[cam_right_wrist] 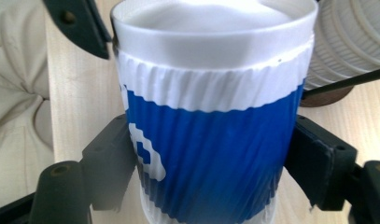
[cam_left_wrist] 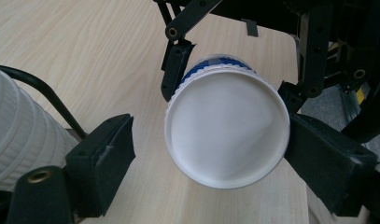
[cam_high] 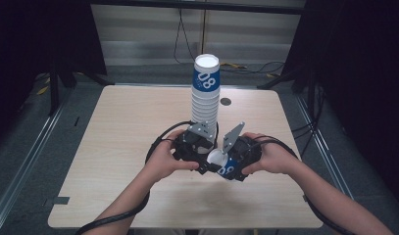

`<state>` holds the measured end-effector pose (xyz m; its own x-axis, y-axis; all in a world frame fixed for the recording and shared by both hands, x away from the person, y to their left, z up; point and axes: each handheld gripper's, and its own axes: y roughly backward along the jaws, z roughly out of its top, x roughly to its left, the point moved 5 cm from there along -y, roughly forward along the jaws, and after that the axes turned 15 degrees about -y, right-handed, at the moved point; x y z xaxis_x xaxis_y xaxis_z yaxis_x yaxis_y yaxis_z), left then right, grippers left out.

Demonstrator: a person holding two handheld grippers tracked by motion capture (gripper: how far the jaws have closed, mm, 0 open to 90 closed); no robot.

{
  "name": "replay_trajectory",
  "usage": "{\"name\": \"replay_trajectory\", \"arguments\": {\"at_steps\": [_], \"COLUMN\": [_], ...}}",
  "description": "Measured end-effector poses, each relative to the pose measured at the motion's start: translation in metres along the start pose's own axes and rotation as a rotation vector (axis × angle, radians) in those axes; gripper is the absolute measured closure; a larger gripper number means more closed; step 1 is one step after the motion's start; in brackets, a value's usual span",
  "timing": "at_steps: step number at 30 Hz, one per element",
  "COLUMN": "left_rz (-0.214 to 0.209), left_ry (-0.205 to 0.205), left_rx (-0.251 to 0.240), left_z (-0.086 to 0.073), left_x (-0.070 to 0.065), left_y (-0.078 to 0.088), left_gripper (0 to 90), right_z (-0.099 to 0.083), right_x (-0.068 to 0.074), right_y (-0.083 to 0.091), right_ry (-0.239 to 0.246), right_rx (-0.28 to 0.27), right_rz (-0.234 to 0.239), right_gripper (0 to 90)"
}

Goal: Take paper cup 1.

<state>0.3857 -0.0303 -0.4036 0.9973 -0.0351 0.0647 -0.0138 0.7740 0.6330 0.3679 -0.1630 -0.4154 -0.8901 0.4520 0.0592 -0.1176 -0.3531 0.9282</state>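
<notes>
A tall stack of ribbed paper cups [cam_high: 205,93] stands upright on the wooden table [cam_high: 123,137], its top cup blue and white. Just in front of it, my right gripper [cam_high: 228,168] is shut on a single blue-and-white cup [cam_high: 221,164], both pads pressing its sides [cam_right_wrist: 208,154]. That cup [cam_right_wrist: 211,140] lies tilted, its mouth facing my left gripper [cam_high: 207,161]. The white rim [cam_left_wrist: 227,133] sits between the left gripper's [cam_left_wrist: 211,140] jaws. One jaw is at the rim and the other stands clear of it. The stack's lower cups [cam_left_wrist: 19,135] are beside the left gripper.
A small dark round mark [cam_high: 226,102] lies on the table right of the stack. Cables run over the floor behind the far edge, and metal rails [cam_high: 25,161] flank the table. Bare wood stretches to the left, the right and the near edge.
</notes>
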Motion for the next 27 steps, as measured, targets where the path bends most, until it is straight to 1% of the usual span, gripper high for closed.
{"name": "replay_trajectory", "arguments": {"at_steps": [2,3,6,8,9,11,12,14,15,16,17,18,20,21,22,24,27], "left_rz": [0.000,0.000,-0.006,-0.006,-0.007,-0.011,-0.017,-0.021,-0.021,-0.021,-0.023,-0.033,-0.032,-0.034,-0.037,-0.040,-0.042], "left_ry": [-0.002,0.001,0.001,0.002,-0.002,0.004,-0.004,-0.001,-0.001,-0.004,-0.011,-0.014,-0.012,-0.014,-0.018,-0.018,-0.018], "left_rx": [0.001,-0.001,0.003,-0.006,-0.006,-0.011,-0.008,-0.012,-0.012,-0.001,-0.003,0.004,-0.001,-0.016,-0.017,-0.021,-0.016], "left_z": [-0.0004,-0.0006,-0.0010,-0.0008,-0.0007,-0.0006,-0.0011,-0.0017,-0.0017,-0.0029,-0.0035,-0.0043,-0.0045,-0.0047,-0.0053,-0.0058,-0.0071], "left_x": [-0.0001,-0.0004,-0.0010,-0.0018,-0.0017,-0.0019,-0.0016,-0.0024,-0.0024,-0.0027,-0.0026,-0.0032,-0.0038,-0.0046,-0.0052,-0.0055,-0.0056], "left_y": [-0.0011,-0.0017,-0.0024,-0.0036,-0.0035,-0.0037,-0.0036,-0.0058,-0.0058,-0.0063,-0.0064,-0.0055,-0.0057,-0.0066,-0.0069,-0.0071,-0.0061], "left_gripper": [16.2,16.2,16.4,16.5,16.6,16.7,16.7,16.8,17.1,17.1,17.7,20.5,21.3,24.0,28.8,28.9,29.0], "right_z": [0.0007,0.0004,0.0012,0.0021,0.0019,0.0022,0.0025,0.0040,0.0040,0.0040,0.0038,0.0040,0.0042,0.0046,0.0048,0.0049,0.0042], "right_x": [0.0000,0.0007,0.0007,0.0007,0.0015,0.0017,0.0019,0.0019,0.0019,0.0021,0.0026,0.0031,0.0033,0.0027,0.0024,0.0019,0.0025], "right_y": [-0.0008,-0.0008,0.0001,0.0001,0.0001,0.0000,-0.0005,-0.0024,-0.0024,-0.0024,-0.0030,-0.0024,-0.0020,-0.0021,-0.0012,-0.0009,-0.0008], "right_ry": [0.011,0.005,0.008,0.027,0.023,0.022,0.024,0.038,0.038,0.036,0.041,0.033,0.030,0.040,0.034,0.047,0.040], "right_rx": [-0.007,-0.004,-0.007,-0.005,-0.002,-0.002,-0.003,-0.009,-0.009,-0.007,-0.001,-0.002,-0.003,-0.006,-0.007,-0.007,-0.013], "right_rz": [0.000,0.002,0.002,0.002,0.006,0.008,0.007,0.010,0.010,0.010,0.014,0.009,0.012,0.010,0.003,0.005,0.003], "right_gripper": [22.6,22.5,22.6,22.5,22.5,22.5,22.6,22.5,22.5,22.5,22.5,22.5,22.5,22.5,22.6,22.6,22.7]}}
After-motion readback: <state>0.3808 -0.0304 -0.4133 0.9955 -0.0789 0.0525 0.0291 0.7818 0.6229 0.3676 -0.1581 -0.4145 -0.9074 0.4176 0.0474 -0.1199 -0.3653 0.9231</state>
